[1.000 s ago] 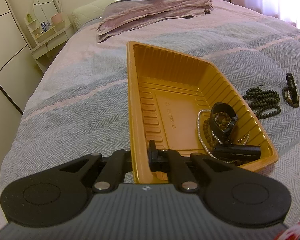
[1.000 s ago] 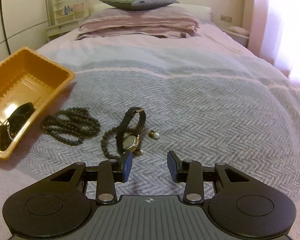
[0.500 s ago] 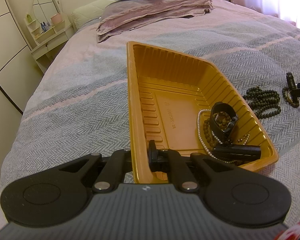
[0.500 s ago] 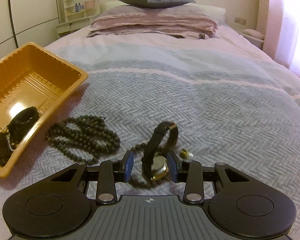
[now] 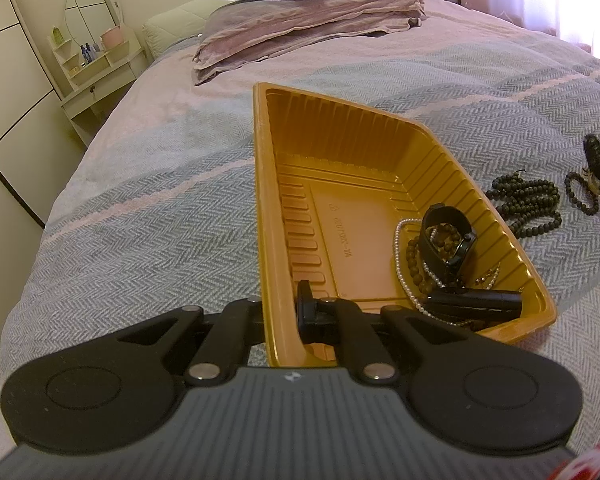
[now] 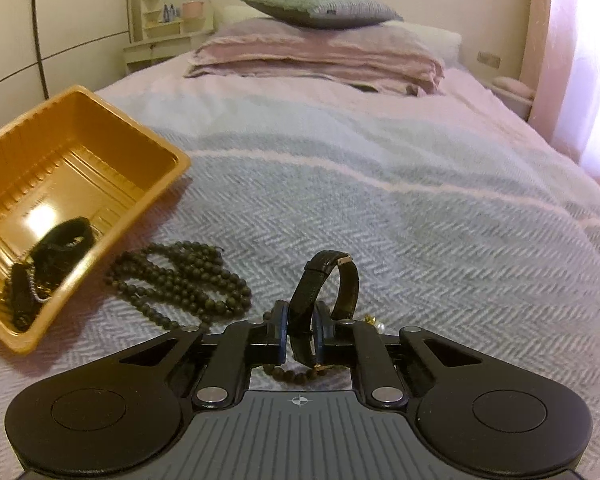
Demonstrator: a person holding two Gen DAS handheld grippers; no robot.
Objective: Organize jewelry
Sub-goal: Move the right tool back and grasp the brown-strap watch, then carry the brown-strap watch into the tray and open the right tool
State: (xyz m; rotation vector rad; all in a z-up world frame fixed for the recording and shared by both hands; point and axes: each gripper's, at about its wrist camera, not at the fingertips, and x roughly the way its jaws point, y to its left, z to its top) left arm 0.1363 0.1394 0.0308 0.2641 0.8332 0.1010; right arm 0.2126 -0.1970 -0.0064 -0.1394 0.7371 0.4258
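Observation:
A gold plastic tray (image 5: pixel 340 152) lies tilted on the bed. My left gripper (image 5: pixel 284 304) is shut on its near side wall. In its low corner lie a black watch (image 5: pixel 446 236), a pearl string (image 5: pixel 400 264) and a black bar-shaped piece (image 5: pixel 476 304). To the tray's right on the bedspread lies a dark bead necklace (image 6: pixel 180 276). My right gripper (image 6: pixel 300 328) has its jaws closing on the strap of a black gold-cased watch (image 6: pixel 346 280), and the pads touch the strap on both sides. A small bead bracelet (image 6: pixel 288 374) lies under the fingers. A pearl earring (image 6: pixel 378 322) is just to the right.
The grey herringbone bedspread (image 6: pixel 420 220) runs wide to the right and far side. Folded pink bedding and a green pillow (image 6: pixel 320 8) are stacked at the head of the bed. A white dressing table (image 5: pixel 96 64) and wardrobe doors stand to the left, and a pink curtain (image 6: pixel 572 60) hangs to the right.
My right gripper moved forward over the upright watch, and its jaws narrowed from wide apart until they meet the strap. The left gripper and the tray have not moved.

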